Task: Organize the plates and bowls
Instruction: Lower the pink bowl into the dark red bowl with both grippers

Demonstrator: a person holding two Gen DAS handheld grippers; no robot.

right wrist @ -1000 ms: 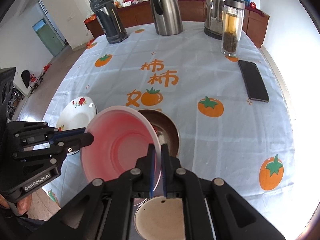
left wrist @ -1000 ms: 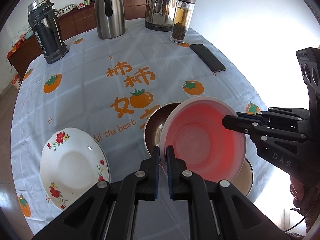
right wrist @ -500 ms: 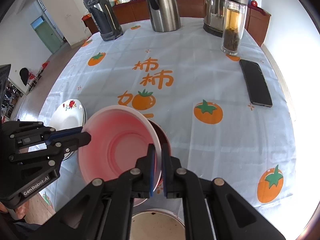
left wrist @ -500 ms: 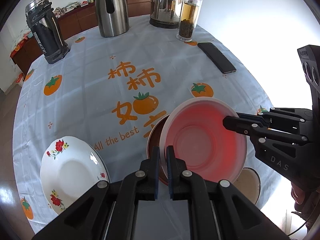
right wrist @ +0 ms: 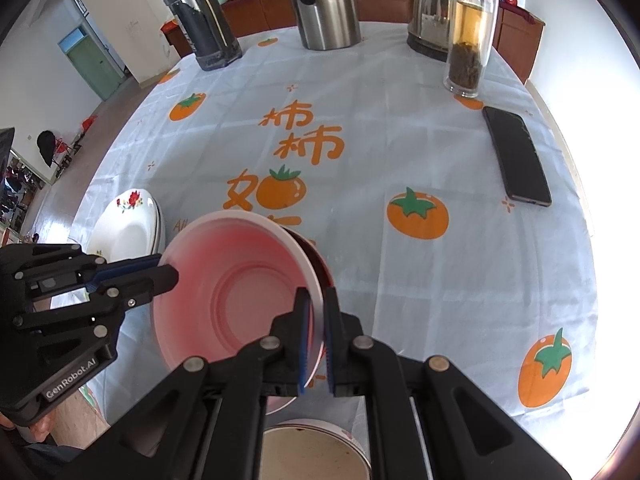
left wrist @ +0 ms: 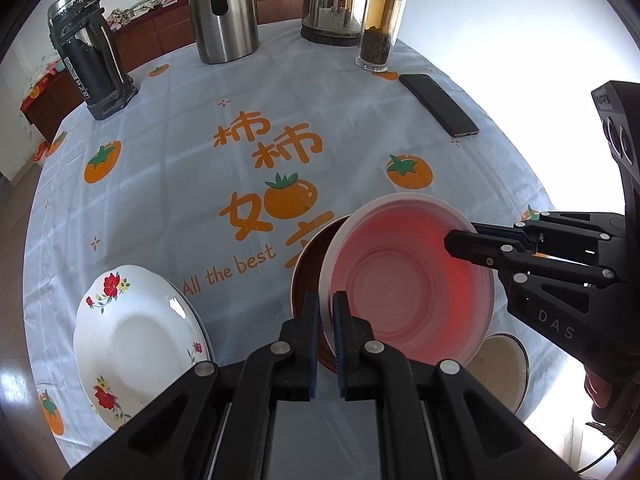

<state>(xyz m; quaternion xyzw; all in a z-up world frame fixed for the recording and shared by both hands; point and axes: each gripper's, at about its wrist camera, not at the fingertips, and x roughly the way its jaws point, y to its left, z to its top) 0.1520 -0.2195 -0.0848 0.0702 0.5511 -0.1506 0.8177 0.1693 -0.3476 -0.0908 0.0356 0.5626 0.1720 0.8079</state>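
Observation:
A pink plastic bowl (left wrist: 408, 280) (right wrist: 240, 296) is carried by both grippers on opposite sides of its rim. My left gripper (left wrist: 326, 304) (right wrist: 168, 276) is shut on the near-left rim, and my right gripper (right wrist: 316, 300) (left wrist: 456, 242) is shut on the right rim. The bowl hangs slightly tilted over a dark brown bowl (left wrist: 308, 256) (right wrist: 320, 264), hiding most of it; whether they touch I cannot tell. A white plate with red flowers (left wrist: 132, 344) (right wrist: 128, 228) lies to the left. A small cream bowl (left wrist: 500, 364) (right wrist: 316, 452) sits at the near edge.
Across the round table's blue cloth stand a dark flask (left wrist: 86, 48), a steel jug (left wrist: 224, 12), a kettle (left wrist: 332, 0) and a glass tea bottle (left wrist: 382, 20). A black phone (left wrist: 438, 104) lies at the right. A person's hand (left wrist: 600, 392) holds the right gripper.
Both grippers have carried the pink bowl down and a little over, so it covers more of the brown bowl. The grips are unchanged.

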